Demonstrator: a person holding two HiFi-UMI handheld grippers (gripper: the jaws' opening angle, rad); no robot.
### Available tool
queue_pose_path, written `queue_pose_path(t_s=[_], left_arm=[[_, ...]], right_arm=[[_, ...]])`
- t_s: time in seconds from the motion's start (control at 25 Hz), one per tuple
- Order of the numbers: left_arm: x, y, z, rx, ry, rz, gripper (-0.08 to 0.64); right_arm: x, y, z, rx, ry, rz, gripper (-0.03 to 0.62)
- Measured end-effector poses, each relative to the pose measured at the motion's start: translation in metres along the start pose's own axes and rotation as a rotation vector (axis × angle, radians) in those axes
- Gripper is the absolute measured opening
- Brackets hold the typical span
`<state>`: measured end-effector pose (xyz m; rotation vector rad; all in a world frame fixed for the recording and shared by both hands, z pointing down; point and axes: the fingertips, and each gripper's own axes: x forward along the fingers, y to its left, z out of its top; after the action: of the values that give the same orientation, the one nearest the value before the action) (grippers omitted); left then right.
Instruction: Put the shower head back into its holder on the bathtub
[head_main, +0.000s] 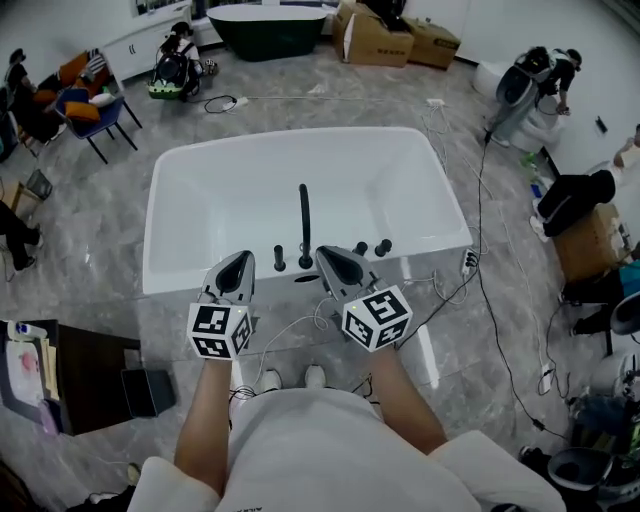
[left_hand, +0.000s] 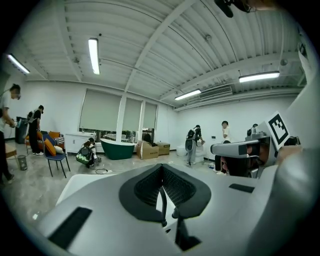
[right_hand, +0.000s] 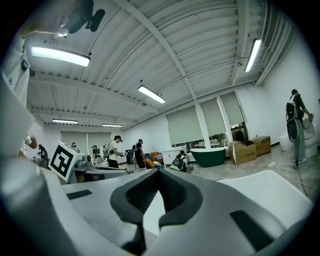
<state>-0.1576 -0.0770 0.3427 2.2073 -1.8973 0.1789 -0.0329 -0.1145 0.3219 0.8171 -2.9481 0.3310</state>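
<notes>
Your left tool has its jaws pressed together with nothing between them; in the left gripper view the dark ribbed pads meet along their upper edge, and only the white bathtub shows through the slit below. Your right tool reads the same way in the right gripper view: pads meeting at the tip, empty, white tub behind them. You hold both tools side by side over the tub's near rim, close together but not touching, pointing across the tub and only slightly downward.

The shower head looks to be the short black upright piece on the near rim, between your two tools and just left of the tall black spout. Neither tool touches it. Whether it is fully seated in its holder cannot be told from above. Two black knobs sit on the rim to the right of the spout, beyond your right tool. A pale hose loops on the grey floor below the rim.
</notes>
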Motion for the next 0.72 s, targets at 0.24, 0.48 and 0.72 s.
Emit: queue_pose_path(t_s=[0.24,0.48,0.72], left_arm=[[-0.021,0.012,0.024,0.008,-0.033,-0.008,0.011],[-0.032,0.022,0.036,0.048,-0.05,-0.025,0.011],[-0.032,0.026,0.039,0.063,-0.05,-0.035,0.011]], right_arm=[[-0.016,0.011,0.03,-0.025,-0.048,-0.012,0.015],[-0.021,0.016,0.042,-0.024,-0.072,-0.039,0.015],[-0.019,0.018,0.043,-0.028,-0.07,-0.05,0.015]])
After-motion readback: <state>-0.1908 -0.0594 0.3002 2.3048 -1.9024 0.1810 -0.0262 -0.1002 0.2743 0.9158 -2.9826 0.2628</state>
